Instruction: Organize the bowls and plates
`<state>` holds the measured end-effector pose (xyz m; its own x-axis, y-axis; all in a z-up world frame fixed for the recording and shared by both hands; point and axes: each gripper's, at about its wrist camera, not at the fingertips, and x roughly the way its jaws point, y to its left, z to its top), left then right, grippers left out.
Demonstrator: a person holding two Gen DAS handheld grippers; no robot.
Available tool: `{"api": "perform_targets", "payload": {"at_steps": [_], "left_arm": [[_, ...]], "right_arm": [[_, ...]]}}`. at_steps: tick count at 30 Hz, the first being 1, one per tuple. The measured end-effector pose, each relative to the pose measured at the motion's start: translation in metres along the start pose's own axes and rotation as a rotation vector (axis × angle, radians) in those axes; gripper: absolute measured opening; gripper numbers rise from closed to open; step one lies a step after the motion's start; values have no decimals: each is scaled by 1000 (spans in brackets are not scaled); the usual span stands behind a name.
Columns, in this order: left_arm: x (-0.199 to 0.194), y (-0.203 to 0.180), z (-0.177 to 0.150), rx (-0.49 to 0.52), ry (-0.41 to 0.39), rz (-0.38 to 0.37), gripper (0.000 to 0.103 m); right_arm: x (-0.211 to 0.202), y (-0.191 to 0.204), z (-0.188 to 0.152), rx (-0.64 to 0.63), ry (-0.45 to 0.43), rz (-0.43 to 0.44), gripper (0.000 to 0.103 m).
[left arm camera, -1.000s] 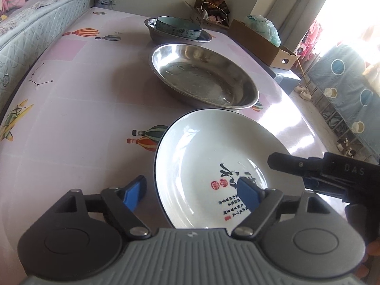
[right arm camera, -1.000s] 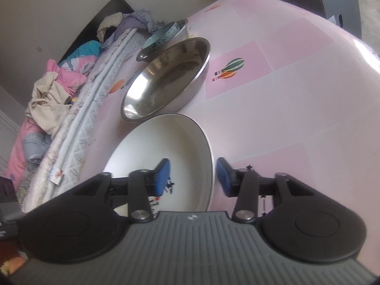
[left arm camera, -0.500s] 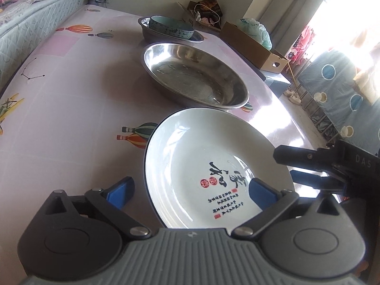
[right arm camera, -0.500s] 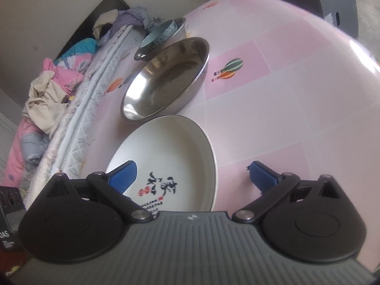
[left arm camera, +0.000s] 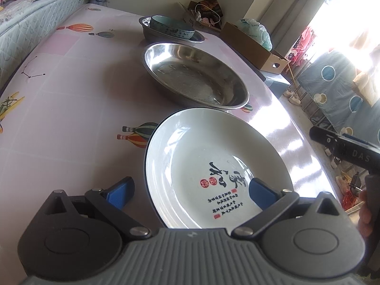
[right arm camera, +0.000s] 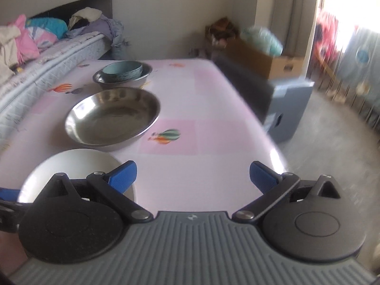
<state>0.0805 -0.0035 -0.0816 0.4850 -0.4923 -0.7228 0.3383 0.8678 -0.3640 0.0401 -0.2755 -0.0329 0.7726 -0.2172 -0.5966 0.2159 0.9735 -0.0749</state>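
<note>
Both the left gripper (left arm camera: 190,191) and right gripper (right arm camera: 193,174) are hovering wide open, holding nothing, near the white plate (left arm camera: 204,156), right gripper beside it.

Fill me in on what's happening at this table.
A person with a gripper in each hand is sorting dishes. The white plate lies on the pink table, and the open left gripper straddles its near rim. The right gripper is open and empty over bare tabletop. Beyond sit a large steel dish and a teal bowl nested in a smaller steel bowl.
</note>
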Motion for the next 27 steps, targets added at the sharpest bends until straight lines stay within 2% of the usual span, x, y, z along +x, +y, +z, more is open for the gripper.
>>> {"api": "perform_targets", "payload": {"at_steps": [2, 4, 5, 9, 11, 13, 16, 21, 24, 27], "left_arm": [[0, 0, 0, 0, 0, 0, 103], [0, 0, 0, -2, 0, 0, 103], [0, 0, 0, -3, 1, 0, 103], [0, 1, -1, -11, 1, -3, 103], [-1, 3, -1, -25, -1, -8, 103], [-1, 4, 0, -38, -1, -11, 103], [0, 3, 1, -39, 4, -5, 103], [1, 1, 2, -28, 12, 11, 103], [0, 0, 2, -19, 1, 72, 103], [-1, -5, 1, 49, -7, 140, 102]], "right_arm": [[-3, 1, 4, -43, -27, -62, 102], [-5, -1, 7, -73, -50, -88, 102], [-9, -3, 8, -75, -72, -73, 102], [-29, -20, 10, -15, -173, 114, 102], [-36, -22, 10, -10, -207, 152, 102], [-39, -19, 8, -34, -218, 152, 102], [-36, -16, 5, -42, -184, 183, 102], [-13, -15, -9, 99, -64, 289, 102], [5, -10, -17, 162, 7, 319, 99], [17, -3, -23, 191, 54, 353, 87]]}}
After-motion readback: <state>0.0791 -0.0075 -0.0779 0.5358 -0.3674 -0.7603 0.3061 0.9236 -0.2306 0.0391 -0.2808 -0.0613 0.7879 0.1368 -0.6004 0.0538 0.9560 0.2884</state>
